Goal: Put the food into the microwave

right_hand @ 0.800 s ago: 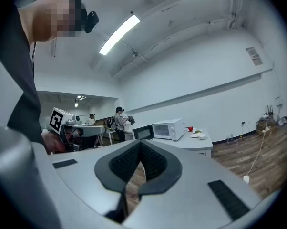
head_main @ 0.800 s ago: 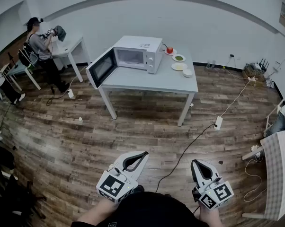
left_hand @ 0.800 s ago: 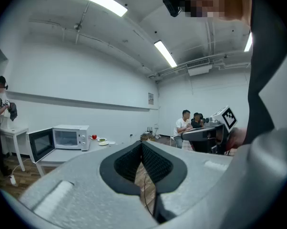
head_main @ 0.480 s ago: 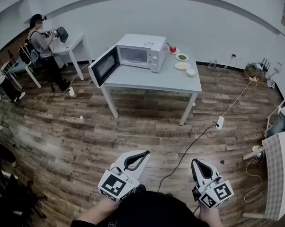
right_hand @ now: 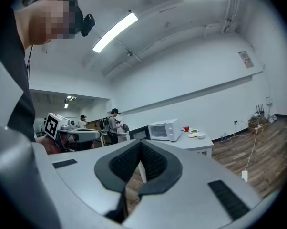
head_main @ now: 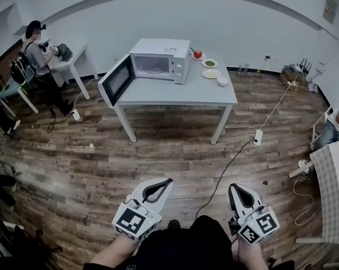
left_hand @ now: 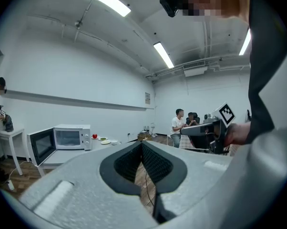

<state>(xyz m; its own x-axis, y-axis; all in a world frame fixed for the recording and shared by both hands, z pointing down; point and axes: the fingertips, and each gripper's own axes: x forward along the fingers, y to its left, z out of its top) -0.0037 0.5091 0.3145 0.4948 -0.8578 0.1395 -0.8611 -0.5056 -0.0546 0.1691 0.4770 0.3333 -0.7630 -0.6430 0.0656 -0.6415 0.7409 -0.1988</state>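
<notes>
A white microwave [head_main: 158,61] stands on a grey table [head_main: 181,93] across the room, its door [head_main: 116,81] swung open to the left. Right of it are a red fruit on a plate [head_main: 197,54], a plate of green food [head_main: 210,63], a yellowish plate [head_main: 211,73] and a white bowl [head_main: 223,81]. My left gripper [head_main: 168,180] and right gripper [head_main: 235,188] are held low near my body, far from the table, both shut with nothing in them. The microwave [left_hand: 69,138] shows small beyond the left gripper [left_hand: 141,144], and the microwave [right_hand: 165,130] likewise beyond the right gripper [right_hand: 140,142].
Wooden floor lies between me and the table. A black cable [head_main: 226,167] runs across it to a power strip [head_main: 257,135]. A person [head_main: 37,52] stands at a small white table at the far left. A checked tabletop [head_main: 333,190] and a seated person [head_main: 334,129] are at the right edge.
The table with the microwave has shifted slightly left and up in the head view. Both grippers keep about the same place in view, jaws still shut.
</notes>
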